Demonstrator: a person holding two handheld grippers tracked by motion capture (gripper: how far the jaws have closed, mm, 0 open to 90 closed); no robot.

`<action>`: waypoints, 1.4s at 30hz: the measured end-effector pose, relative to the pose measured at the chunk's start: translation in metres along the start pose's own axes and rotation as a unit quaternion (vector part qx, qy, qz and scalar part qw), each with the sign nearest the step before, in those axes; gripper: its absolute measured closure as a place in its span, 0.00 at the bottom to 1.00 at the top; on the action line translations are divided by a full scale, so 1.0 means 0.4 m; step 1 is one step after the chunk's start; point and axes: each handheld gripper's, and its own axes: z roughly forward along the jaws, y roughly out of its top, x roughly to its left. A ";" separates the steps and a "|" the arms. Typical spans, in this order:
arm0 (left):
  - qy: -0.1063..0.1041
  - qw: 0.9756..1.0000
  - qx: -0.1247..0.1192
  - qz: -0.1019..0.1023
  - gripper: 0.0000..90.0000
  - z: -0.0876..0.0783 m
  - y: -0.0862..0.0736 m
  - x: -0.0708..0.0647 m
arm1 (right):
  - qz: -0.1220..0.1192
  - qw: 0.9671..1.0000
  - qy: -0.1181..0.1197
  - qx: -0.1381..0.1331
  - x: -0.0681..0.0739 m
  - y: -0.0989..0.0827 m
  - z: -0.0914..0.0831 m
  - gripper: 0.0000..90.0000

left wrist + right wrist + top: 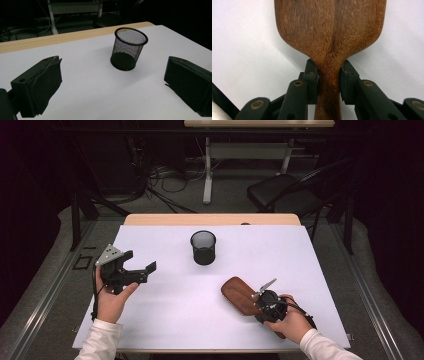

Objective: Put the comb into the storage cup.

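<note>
Right gripper (pixel 261 296) grips the thin neck of the brown wooden paddle-shaped brush (pixel 239 295), low on the white table (pixel 165 320); the left gripper (pixel 135 266) hangs wide open, holding nothing. Seen from the left gripper, the round black mesh cup (pixel 128 48) stands upright between its jaws, farther off (an easy thing to knock over). From the right gripper (pixel 329 83), the grip is narrow, so the heavy head could twist or slip.

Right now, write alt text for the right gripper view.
The right gripper has its two black jaws closed on the narrow neck of a brown wooden paddle-shaped brush, whose broad head widens away from the camera. Beneath it lies a plain white table surface.
</note>
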 end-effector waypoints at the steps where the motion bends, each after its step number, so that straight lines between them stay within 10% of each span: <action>1: 0.000 1.000 0.000 0.000 0.01 0.000 0.000 0.000 | 0.001 1.000 0.000 0.004 -0.001 0.000 -0.002 0.80; 42: 0.001 1.000 0.000 0.002 0.01 0.002 -0.001 0.000 | -0.002 0.993 0.020 -0.114 0.008 0.045 -0.059 0.80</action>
